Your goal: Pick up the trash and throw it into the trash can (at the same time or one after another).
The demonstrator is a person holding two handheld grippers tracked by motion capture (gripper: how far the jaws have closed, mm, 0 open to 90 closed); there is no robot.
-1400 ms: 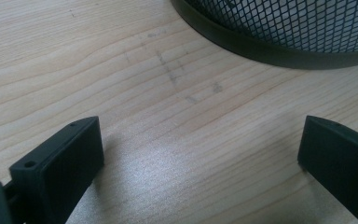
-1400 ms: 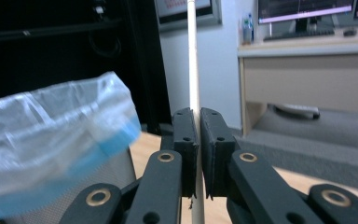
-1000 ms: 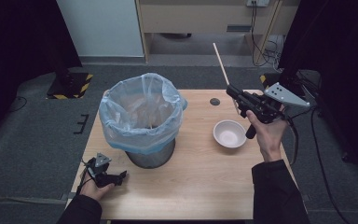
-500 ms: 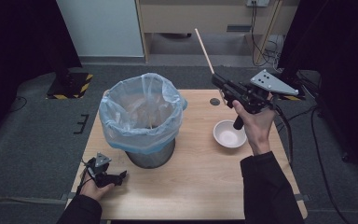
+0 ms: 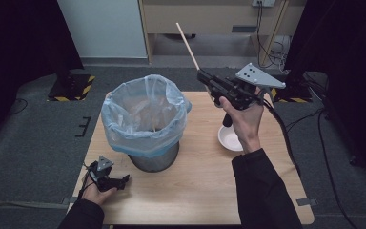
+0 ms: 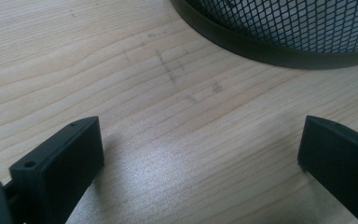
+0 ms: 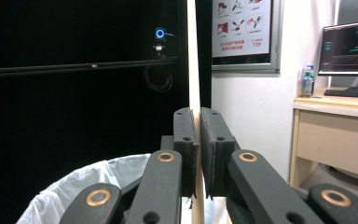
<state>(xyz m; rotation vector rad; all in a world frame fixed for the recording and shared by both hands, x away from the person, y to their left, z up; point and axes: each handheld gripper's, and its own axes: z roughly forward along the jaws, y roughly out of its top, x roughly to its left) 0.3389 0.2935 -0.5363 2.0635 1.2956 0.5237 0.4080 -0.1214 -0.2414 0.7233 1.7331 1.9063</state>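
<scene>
Wooden table [image 5: 200,186] | right gripper [image 5: 204,78] pinching stick [image 5: 187,46], tip up, right of bin [image 5: 145,121] | left gripper [image 6: 200,154] spread beside mesh base

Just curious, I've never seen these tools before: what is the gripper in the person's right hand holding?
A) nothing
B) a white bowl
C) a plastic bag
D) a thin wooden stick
D: the right gripper has its jaws pressed shut on a thin wooden stick, which points up and away above the bin.

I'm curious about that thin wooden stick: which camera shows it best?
The high view: the stick juts up whole from the right gripper. The right gripper view shows a clamped sliver of it; the left gripper view shows table and bin base.
</scene>
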